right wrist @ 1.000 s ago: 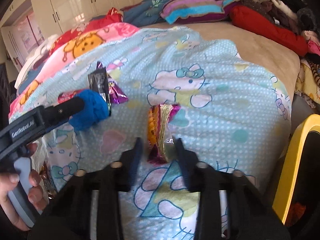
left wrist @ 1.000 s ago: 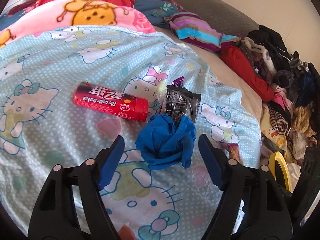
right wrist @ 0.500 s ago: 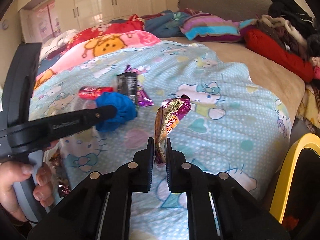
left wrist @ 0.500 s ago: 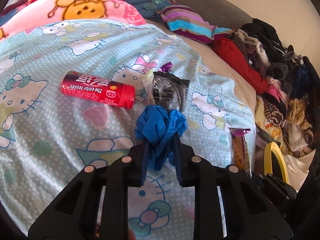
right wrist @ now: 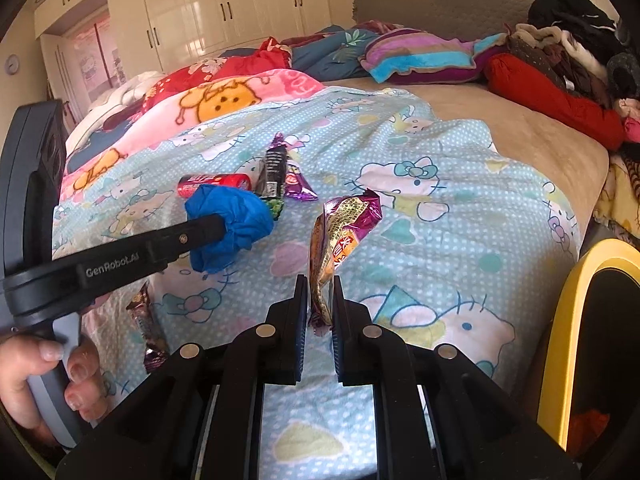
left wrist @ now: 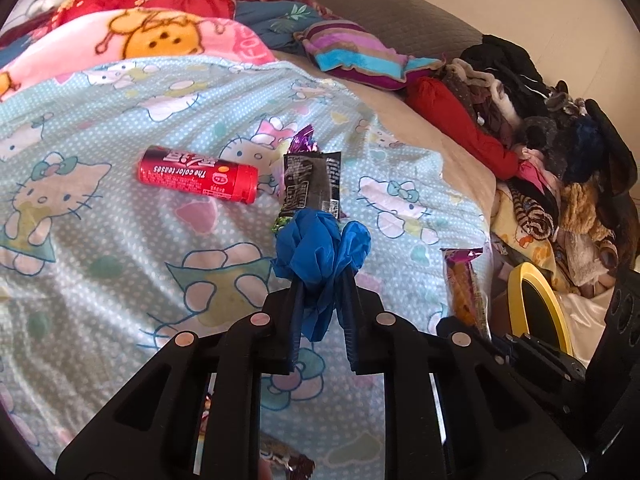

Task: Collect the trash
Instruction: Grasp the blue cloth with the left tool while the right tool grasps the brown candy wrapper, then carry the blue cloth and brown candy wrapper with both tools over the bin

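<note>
left gripper (left wrist: 322, 280) clamped on blue wad (left wrist: 320, 248), right gripper (right wrist: 320, 308) clamped on snack wrapper (right wrist: 340, 236), red tube (left wrist: 198, 174) far left on blanket (left wrist: 100, 248).

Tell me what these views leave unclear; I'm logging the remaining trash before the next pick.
- Yellow bin interior: right wrist view, cut by the edge and dark.
- Dark wrapper: left wrist view, hidden behind the left gripper.
- Black wrapper print: too small.

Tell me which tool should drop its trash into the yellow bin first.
Right. The right tool, shut on the purple-and-gold snack wrapper, sits beside the yellow-rimmed bin. The left tool, gripping the crumpled blue glove, is farther away.
</note>
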Demonstrator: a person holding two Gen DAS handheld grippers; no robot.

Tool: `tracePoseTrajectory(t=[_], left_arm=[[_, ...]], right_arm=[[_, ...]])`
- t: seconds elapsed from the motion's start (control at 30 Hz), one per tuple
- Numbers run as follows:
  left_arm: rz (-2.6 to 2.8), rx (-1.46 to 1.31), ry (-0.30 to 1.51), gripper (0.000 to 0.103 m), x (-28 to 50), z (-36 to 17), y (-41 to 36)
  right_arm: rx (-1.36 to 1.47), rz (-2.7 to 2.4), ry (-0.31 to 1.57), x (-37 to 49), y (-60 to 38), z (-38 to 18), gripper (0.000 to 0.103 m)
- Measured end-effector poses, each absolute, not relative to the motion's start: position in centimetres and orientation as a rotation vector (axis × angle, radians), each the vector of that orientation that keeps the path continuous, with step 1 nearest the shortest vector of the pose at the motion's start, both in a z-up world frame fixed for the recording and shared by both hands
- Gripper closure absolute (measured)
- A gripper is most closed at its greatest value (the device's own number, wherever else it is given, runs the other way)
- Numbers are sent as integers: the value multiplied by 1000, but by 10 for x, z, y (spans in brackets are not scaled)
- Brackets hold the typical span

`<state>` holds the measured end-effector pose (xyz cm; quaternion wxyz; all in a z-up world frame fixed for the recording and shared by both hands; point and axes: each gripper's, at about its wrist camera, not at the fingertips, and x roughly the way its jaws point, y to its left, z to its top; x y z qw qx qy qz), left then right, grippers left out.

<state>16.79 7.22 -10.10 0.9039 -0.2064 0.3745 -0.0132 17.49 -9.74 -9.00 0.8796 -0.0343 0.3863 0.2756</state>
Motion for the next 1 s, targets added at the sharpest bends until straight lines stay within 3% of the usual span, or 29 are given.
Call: tracePoseTrajectory(t=[1.0], left_arm=[[-63, -369, 650, 91, 132, -44, 56]], right_arm=[[-41, 555, 818, 135, -135, -80, 92]])
